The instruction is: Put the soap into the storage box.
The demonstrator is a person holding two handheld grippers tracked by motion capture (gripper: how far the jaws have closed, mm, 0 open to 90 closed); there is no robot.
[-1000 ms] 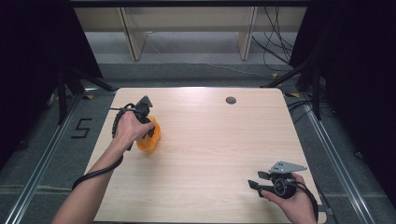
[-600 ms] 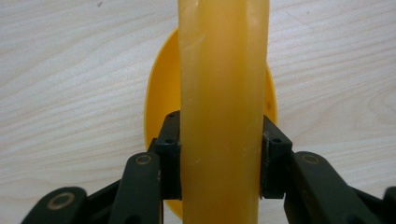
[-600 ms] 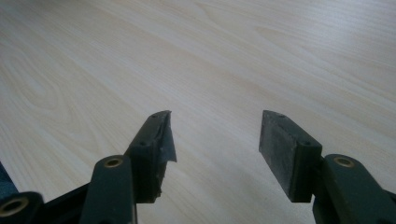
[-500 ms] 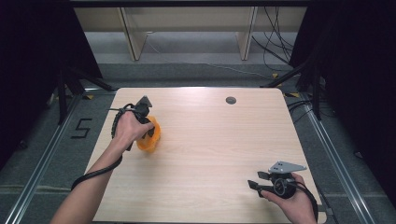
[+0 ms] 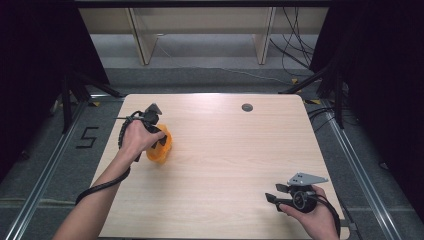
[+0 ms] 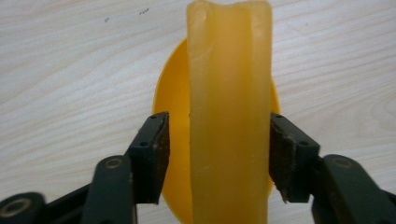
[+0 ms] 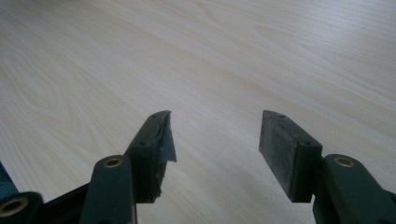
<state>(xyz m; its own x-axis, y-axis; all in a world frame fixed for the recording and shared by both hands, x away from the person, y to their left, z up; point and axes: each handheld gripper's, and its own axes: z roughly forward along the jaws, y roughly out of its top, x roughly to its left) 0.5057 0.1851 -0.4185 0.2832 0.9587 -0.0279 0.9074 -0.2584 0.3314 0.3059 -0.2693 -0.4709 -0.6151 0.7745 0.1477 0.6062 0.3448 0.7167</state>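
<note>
An orange plastic thing (image 5: 160, 151) lies on the left part of the wooden table (image 5: 230, 150). My left gripper (image 5: 161, 140) points down onto it from the person's left hand. In the left gripper view it is a round orange shape (image 6: 170, 98) with a paler yellow upright band (image 6: 229, 93) between the jaws of my left gripper (image 6: 217, 128). Those jaws have just been opening: the left pad stands off the band and the right pad is at its edge. My right gripper (image 5: 273, 193) rests low at the table's front right, and my right gripper (image 7: 215, 135) is open over bare wood.
A small dark round disc (image 5: 247, 107) sits in the tabletop near the back edge. Beyond the table stand pale shelf legs (image 5: 140, 42) and loose cables (image 5: 295, 55) on the floor. A "5" (image 5: 87, 137) is marked on the floor at left.
</note>
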